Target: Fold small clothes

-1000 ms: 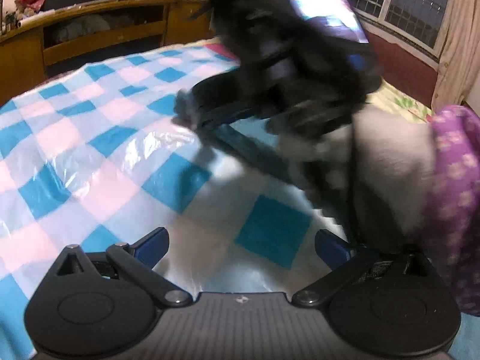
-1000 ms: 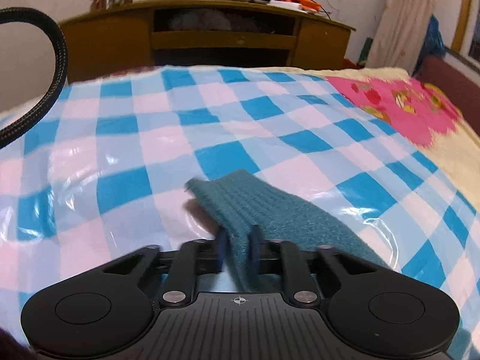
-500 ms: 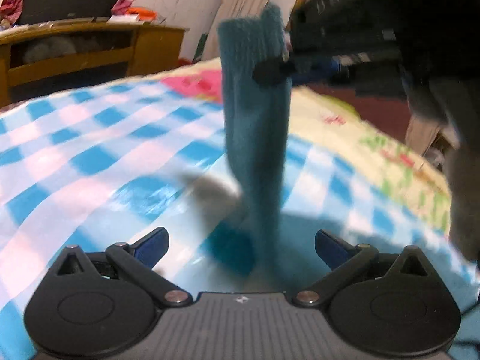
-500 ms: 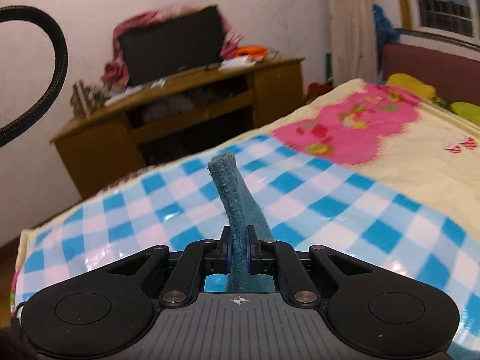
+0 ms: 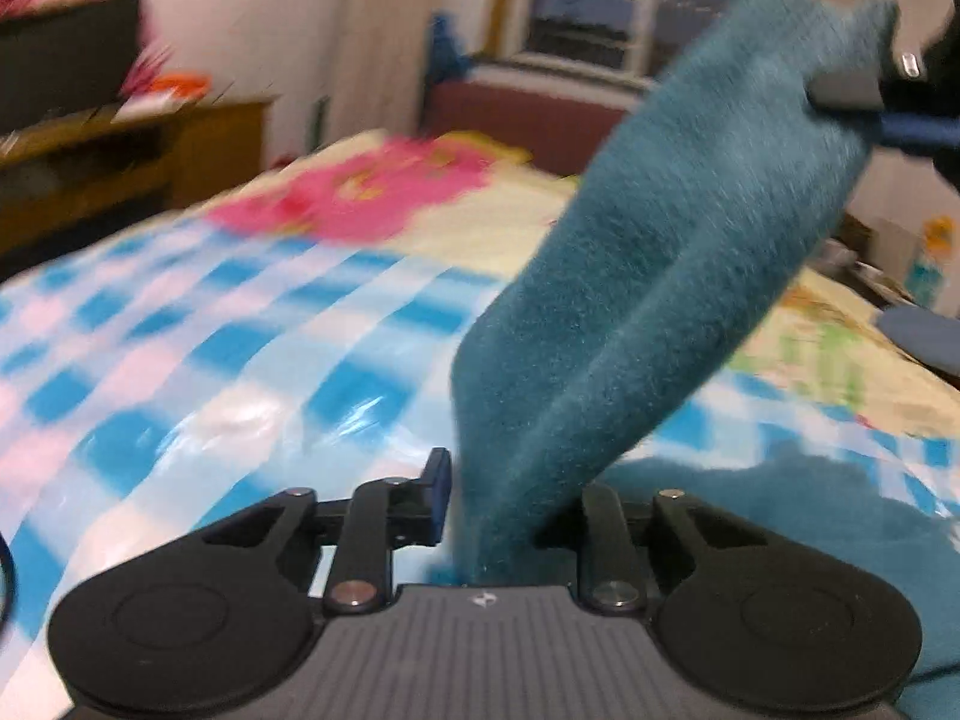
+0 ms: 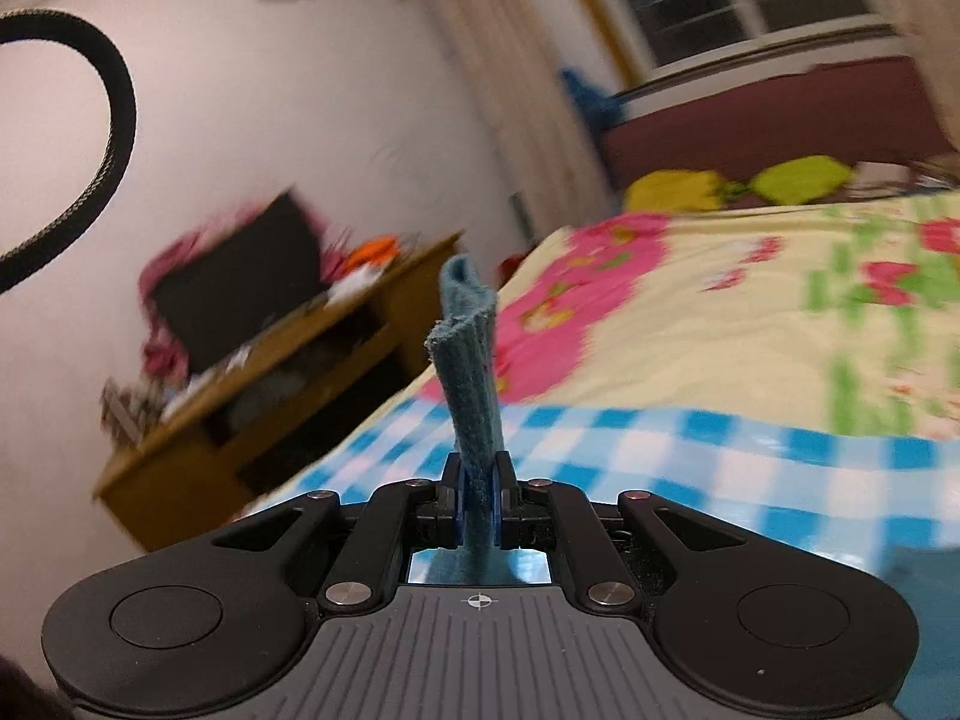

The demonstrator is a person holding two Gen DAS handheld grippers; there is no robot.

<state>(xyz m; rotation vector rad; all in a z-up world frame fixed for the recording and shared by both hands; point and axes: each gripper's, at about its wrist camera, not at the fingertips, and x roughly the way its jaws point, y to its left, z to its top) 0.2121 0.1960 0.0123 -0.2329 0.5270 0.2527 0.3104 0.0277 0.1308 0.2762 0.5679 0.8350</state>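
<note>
Teal knitted sock (image 5: 648, 276), a long fuzzy tube of cloth, held off the bed between both tongs. The left gripper (image 5: 510, 501) has its jaws closing on the sock's lower end, with the cloth between them; the blue pad of one finger (image 5: 440, 495) stands just beside the knit, the other finger is hidden behind it, so whether the pads press yet cannot be told. The right gripper (image 6: 478, 501) is clamped narrow on the sock's other end, and a short ribbed tip (image 6: 465, 324) stands up past its fingers.

From the left gripper outward, the sock's long axis rises obliquely up and to the right, ending at the right gripper's finger (image 5: 852, 87) in the top corner of that view. A lengthwise crease runs along the cloth. The span looks fairly straight, not slack.

Beyond and beneath the tongs lies the blue, pink and white checked glossy plastic sheet (image 5: 198, 360) over a yellow floral bedspread (image 6: 750, 324). More teal cloth (image 5: 840, 516) lies on the sheet just right of the left gripper; what it is cannot be told.

Judgement: each hand holds its own end, so the coming move turns on bringing the raised end toward the lower one along this axis.
</note>
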